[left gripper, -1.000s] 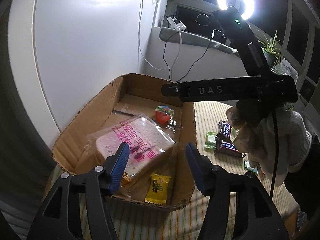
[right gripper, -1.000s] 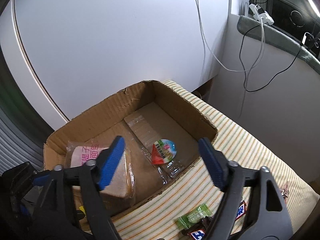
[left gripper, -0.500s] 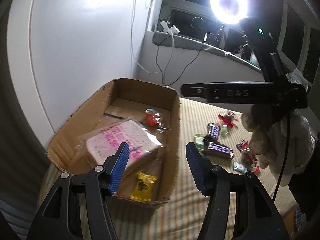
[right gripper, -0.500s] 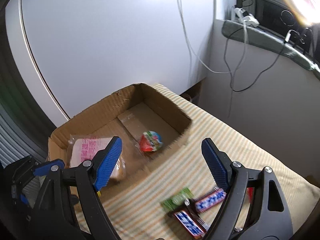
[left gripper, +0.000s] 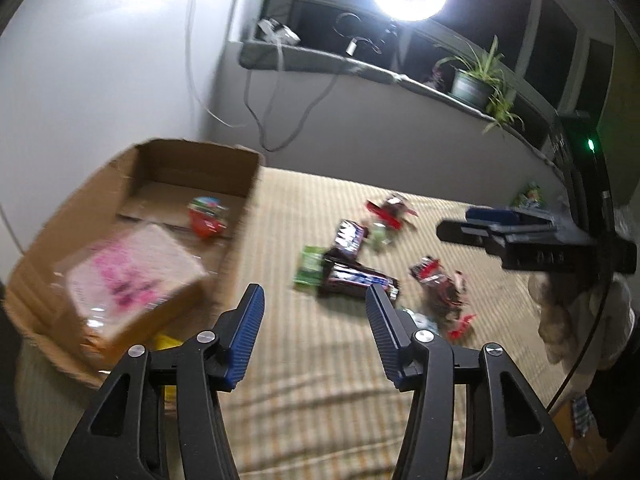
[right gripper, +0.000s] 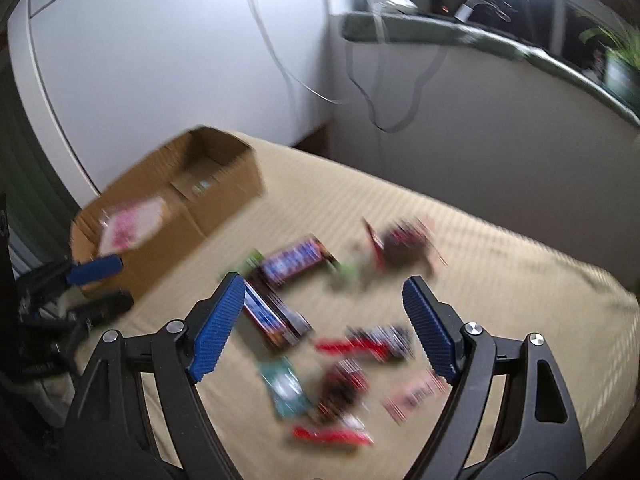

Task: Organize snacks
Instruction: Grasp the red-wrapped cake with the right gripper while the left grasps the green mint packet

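The right gripper (right gripper: 324, 320) hangs wide open and empty over the loose snacks; nothing sits between its ribbed blue pads (right gripper: 216, 326). The left gripper (left gripper: 312, 332) is about half open and also empty, its jaws having just been closing a little on air, with striped cloth (left gripper: 320, 400) under them.

Judging from this, the step in hand is a reach for the next snack: the box (left gripper: 240, 216) already holds some items, and the rest lie on the cloth. The next move calls for settling on one wrapper, lowering the open jaws to either side of it and closing across its narrow width.

Nearest the right gripper lie two dark chocolate bars (right gripper: 276, 316), long, flat and glossy, one crossing the other. Around them are small crinkly red sweets (right gripper: 360, 342) and a green packet (right gripper: 286, 390), all blurred. These foil wrappers look slippery and thin, so a low, square grip seems wise.

The box is brown corrugated cardboard, open-topped with ragged edges, standing at the cloth's left end well apart from the pile. Inside are bagged bread (left gripper: 128, 276) with pink print, soft and squashy, and a small red-lidded cup (left gripper: 206, 216).
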The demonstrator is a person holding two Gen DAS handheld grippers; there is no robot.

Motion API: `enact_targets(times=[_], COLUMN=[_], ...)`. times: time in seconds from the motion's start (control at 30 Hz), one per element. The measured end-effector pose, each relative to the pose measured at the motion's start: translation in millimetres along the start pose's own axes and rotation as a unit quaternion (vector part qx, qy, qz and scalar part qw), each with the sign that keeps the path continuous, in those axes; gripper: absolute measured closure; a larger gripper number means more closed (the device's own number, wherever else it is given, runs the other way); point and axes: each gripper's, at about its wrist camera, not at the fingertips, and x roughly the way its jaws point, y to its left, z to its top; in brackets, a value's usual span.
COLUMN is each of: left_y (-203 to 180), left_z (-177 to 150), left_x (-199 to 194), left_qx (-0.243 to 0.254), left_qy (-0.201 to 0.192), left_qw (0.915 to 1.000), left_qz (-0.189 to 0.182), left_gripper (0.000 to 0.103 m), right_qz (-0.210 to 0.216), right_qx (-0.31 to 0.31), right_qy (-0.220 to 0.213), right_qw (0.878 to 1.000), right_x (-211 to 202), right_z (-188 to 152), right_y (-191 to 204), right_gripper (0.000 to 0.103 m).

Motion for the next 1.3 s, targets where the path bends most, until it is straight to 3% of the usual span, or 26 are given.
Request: enact_targets(times=[0.23,0.3,0.33,0.63,0.77,1.03,1.1,1.3], left_y=[-24.7,-31.4,-35.1,-56.2,-62.9,-80.1,-84.4,-98.2], left_z=[-10.2,-12.7,-14.3,-22.6,-24.4,-24.8,-23.1,-19.3], left_x=[21.6,25.1,27.0,47.2,58.6,73.4,76.9,89.1], left_qx=[0.01,0.015,0.017,0.027,0.031,0.051,0.058,0.093], left_qy=[0.037,0.045,0.05,0.09,0.106,0.121,0.122,0.123], left_qw=[0.9986,0.9979,0.9974,0.9923,0.9904,0.9885,0.9883,0.9874], left_qz=[-0.036,-0.044,-0.049,-0.081,-0.083,-0.075,-0.069,-0.036], left_gripper=[0.057,0.061,0.062,0.067,0.067,0.066,0.058,0.057], right_qz=[-0.002,0.005,0.011,0.023,0.024,0.021,0.023,0.019], right_qx=[0.035,0.042,0.044,0.027,0.033,0.061,0.067,0.073], right_qy=[0.044,0.05,0.053,0.083,0.097,0.095,0.094,0.087], right_qw=[0.998,0.998,0.998,0.996,0.994,0.993,0.993,0.993], right_x=[1.5,4.4,6.1,32.7,41.6,32.7,30.4,21.1], right_z=[-42.4,-47.9,-48.8,-47.5,-53.9,-59.4,-61.4,-66.4], right_y=[-26.1,-27.5,-27.2,-9.7,-16.8,-45.1,-50.8,-60.5], right_gripper=[0.034,0.049,0.052,0.053,0.06,0.065,0.065,0.065])
